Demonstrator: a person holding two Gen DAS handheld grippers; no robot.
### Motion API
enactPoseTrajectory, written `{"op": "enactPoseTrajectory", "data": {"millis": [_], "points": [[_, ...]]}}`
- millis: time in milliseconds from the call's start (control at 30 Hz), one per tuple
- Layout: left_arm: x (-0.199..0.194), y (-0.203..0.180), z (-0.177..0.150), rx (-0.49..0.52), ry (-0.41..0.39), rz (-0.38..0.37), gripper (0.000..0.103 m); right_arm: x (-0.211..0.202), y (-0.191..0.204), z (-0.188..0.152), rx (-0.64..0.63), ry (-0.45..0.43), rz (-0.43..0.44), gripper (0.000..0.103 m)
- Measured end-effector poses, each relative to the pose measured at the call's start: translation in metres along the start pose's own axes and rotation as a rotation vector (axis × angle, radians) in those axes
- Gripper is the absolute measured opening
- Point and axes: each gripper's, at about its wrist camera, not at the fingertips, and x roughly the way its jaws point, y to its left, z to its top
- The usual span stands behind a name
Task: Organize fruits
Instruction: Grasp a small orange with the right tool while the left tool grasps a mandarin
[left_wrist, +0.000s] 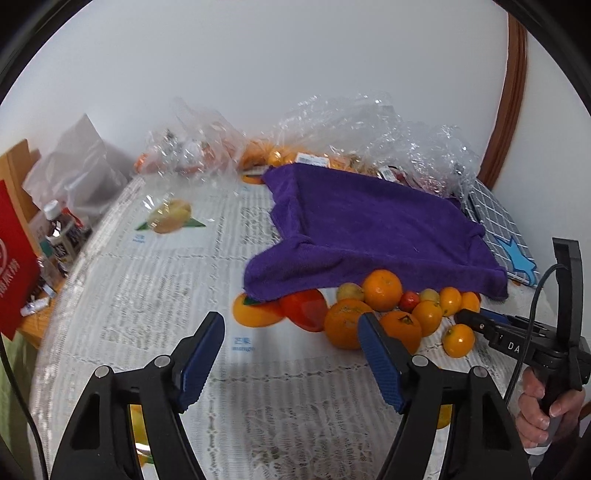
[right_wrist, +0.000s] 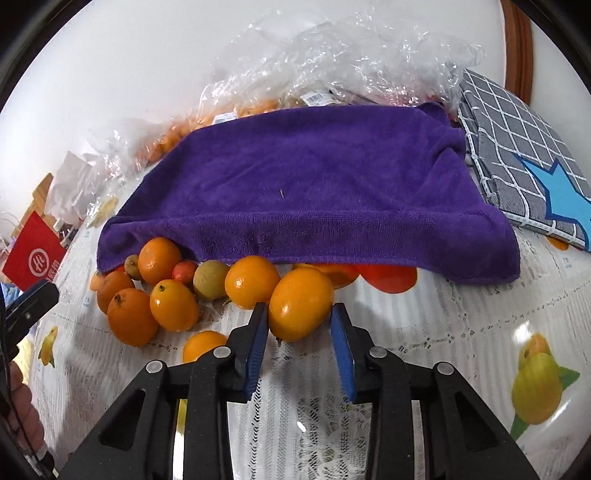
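partly hidden fruit pile (right_wrist: 192, 288) under purple towel (right_wrist: 314, 192), right tongs (right_wrist: 299, 325) around kumquat (right_wrist: 301, 302)

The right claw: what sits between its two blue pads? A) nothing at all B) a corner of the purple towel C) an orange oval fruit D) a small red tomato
C: in the right wrist view, the right claw has an orange oval fruit between its blue pads, in front of the purple towel.

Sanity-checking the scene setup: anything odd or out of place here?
The purple towel is draped over part of the fruit pile, hiding some pieces. Crumpled clear plastic bags are heaped behind it. Nothing looks spilled or damaged.
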Motion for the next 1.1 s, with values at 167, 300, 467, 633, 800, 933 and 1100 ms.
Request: {"op": "enactPoseTrajectory", "data": {"millis": [167,300,467,633,800,933,1100], "points": [[0.016,-0.006,0.001,-0.014,0.044,-0.075,0.072,-0.009,-0.011,-0.007,-0.039,0.002,-0.020,0.034],[0.033,-0.013,0.002,-0.051,0.075,-0.106,0.072,-0.017,-0.023,-0.014,-0.036,0.025,0.015,0.034],[0.051,-0.014,0.006,-0.098,0.118,-0.136,0.065,-0.017,-0.028,-0.014,-0.009,0.018,0.033,0.034],[0.062,-0.017,0.008,-0.124,0.144,-0.145,0.058,-0.010,-0.029,-0.006,0.005,0.007,0.037,0.034],[0.064,-0.017,0.011,-0.136,0.176,-0.184,0.045,-0.005,-0.028,0.000,-0.005,0.005,0.024,0.033],[0.062,-0.016,0.008,-0.138,0.178,-0.193,0.045,-0.007,-0.025,-0.003,-0.048,-0.001,0.010,0.033],[0.073,-0.011,0.011,-0.189,0.195,-0.194,0.045,-0.008,-0.021,-0.008,-0.093,-0.025,-0.024,0.033]]}}
